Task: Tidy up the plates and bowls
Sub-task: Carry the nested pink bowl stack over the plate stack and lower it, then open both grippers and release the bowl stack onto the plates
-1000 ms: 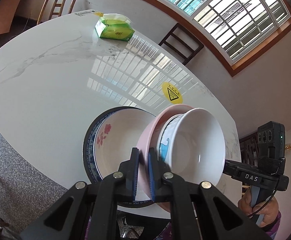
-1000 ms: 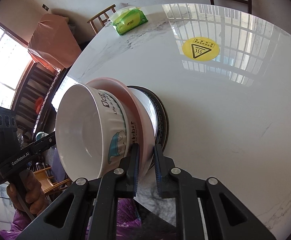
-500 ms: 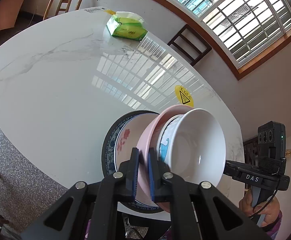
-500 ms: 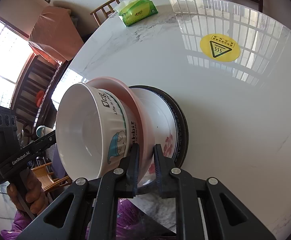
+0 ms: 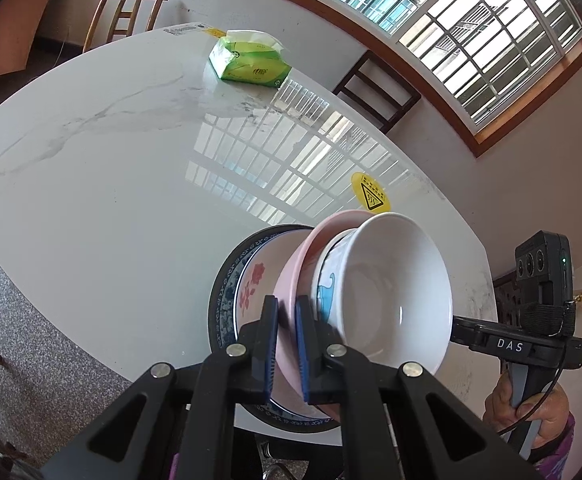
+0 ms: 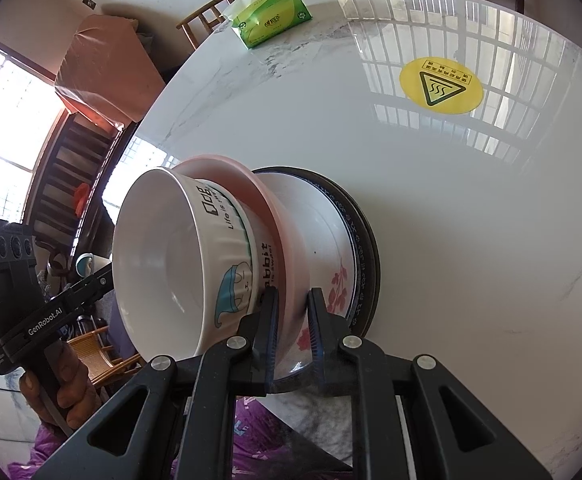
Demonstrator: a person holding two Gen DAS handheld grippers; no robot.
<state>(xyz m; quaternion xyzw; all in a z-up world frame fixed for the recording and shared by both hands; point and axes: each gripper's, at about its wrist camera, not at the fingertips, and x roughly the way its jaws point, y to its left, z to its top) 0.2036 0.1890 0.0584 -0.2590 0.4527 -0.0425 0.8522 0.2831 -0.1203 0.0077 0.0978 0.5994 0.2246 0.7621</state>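
Left wrist: both jaws clamp pink plate (image 5: 299, 264) over marble table (image 5: 111, 168) (seemingly glossy).

My pink plate (image 5: 291, 276) is hiding much of the flowered plate (image 5: 251, 284) beneath; my left claw (image 5: 287, 344) is covering their near rims, and the desk (image 5: 111, 168) is running off-frame.

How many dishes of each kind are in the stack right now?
Bowls: 1, the white bowl.
Plates: 3, the pink plate, the floral plate and the blue-rimmed plate.
Total: 4.
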